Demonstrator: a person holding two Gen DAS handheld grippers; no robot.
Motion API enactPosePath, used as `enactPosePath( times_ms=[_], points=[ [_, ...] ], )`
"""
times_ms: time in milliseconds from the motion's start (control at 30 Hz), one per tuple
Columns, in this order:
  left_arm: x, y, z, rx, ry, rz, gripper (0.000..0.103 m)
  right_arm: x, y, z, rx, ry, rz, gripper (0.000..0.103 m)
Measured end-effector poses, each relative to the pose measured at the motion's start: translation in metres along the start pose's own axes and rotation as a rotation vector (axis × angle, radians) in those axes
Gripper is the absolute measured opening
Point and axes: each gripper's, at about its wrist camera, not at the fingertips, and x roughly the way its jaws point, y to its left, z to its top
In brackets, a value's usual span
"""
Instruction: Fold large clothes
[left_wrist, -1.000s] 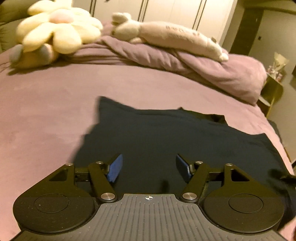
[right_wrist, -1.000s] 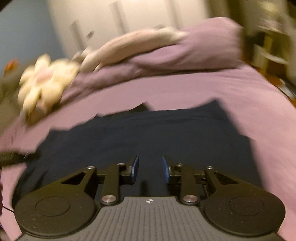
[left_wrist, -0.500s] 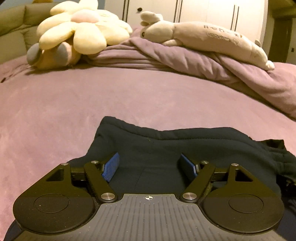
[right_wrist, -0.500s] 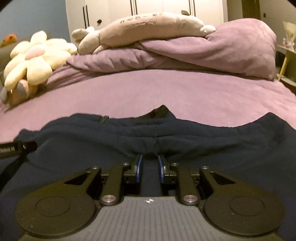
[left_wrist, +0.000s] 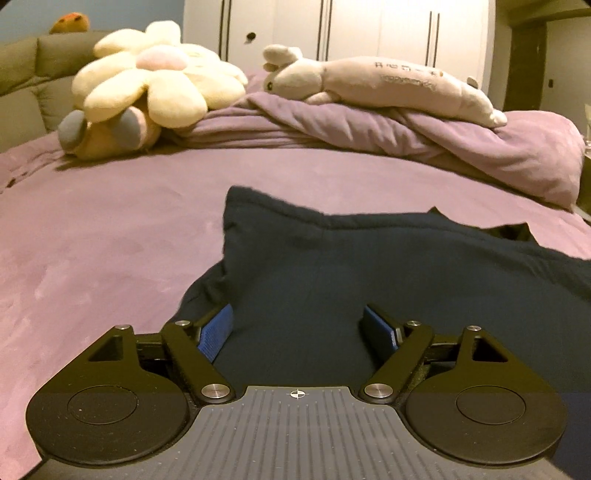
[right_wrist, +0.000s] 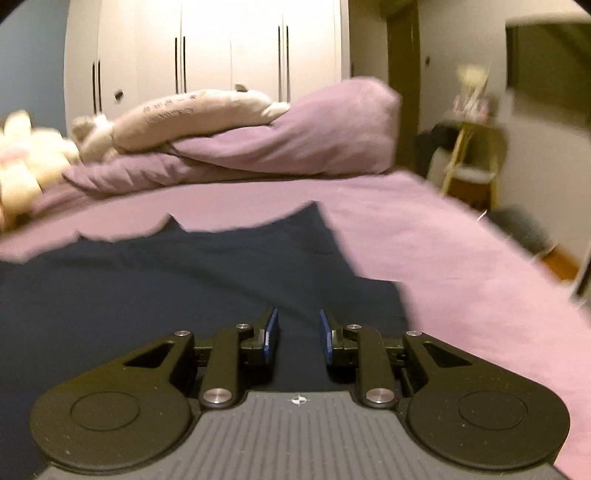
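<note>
We see a dark navy garment (left_wrist: 369, 266) spread flat on the purple bed (left_wrist: 110, 236), its far edge bunched into a raised corner at the left. Over its near left part we hold the left gripper (left_wrist: 299, 328), jaws opening wide, cloth beneath but not pinched. The right gripper (right_wrist: 298, 332) sits over the garment's right part (blurred view); its narrower jaws are opening, pads clear of the fabric. Beyond lie a folded purple duvet (left_wrist: 424, 140), a flower plush (left_wrist: 155, 88) and a long plush animal (left_wrist: 388, 88).
</note>
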Motion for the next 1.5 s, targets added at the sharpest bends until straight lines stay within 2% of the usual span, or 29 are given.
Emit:
enactPosePath(
  times_ms=[100,200,300,400,500,667,900,1333,1500],
  points=[
    [-0.014,0.000,-0.005,0.030,0.011,0.014,0.083,-0.019,-0.006,-0.011,-0.086,-0.004,-0.071,0.023],
    [-0.035,0.007,-0.008,0.027,0.043,0.002,0.083,-0.036,-0.018,-0.010,-0.031,0.044,-0.115,0.023],
    [-0.060,0.015,-0.013,0.007,0.102,-0.029,0.088,-0.058,-0.026,-0.007,0.028,0.059,-0.095,0.023],
    [-0.083,0.014,-0.023,0.025,0.118,-0.034,0.090,-0.079,-0.030,-0.006,0.062,0.069,-0.051,0.024],
    [-0.092,0.011,-0.030,0.052,0.133,-0.022,0.092,-0.086,-0.029,-0.010,0.059,0.111,-0.048,0.024],
    [-0.099,0.014,-0.033,0.016,0.149,-0.017,0.093,-0.087,-0.025,-0.018,-0.019,0.156,-0.065,0.025],
    [-0.101,0.015,-0.032,0.001,0.169,-0.011,0.094,-0.091,-0.013,-0.023,-0.111,0.165,-0.110,0.025],
    [-0.099,0.020,-0.033,-0.029,0.191,-0.016,0.098,-0.100,-0.021,-0.016,-0.080,0.180,-0.127,0.028],
    [-0.110,0.026,-0.036,-0.056,0.179,-0.044,0.098,-0.116,-0.026,-0.011,-0.054,0.146,-0.110,0.028]
  ],
)
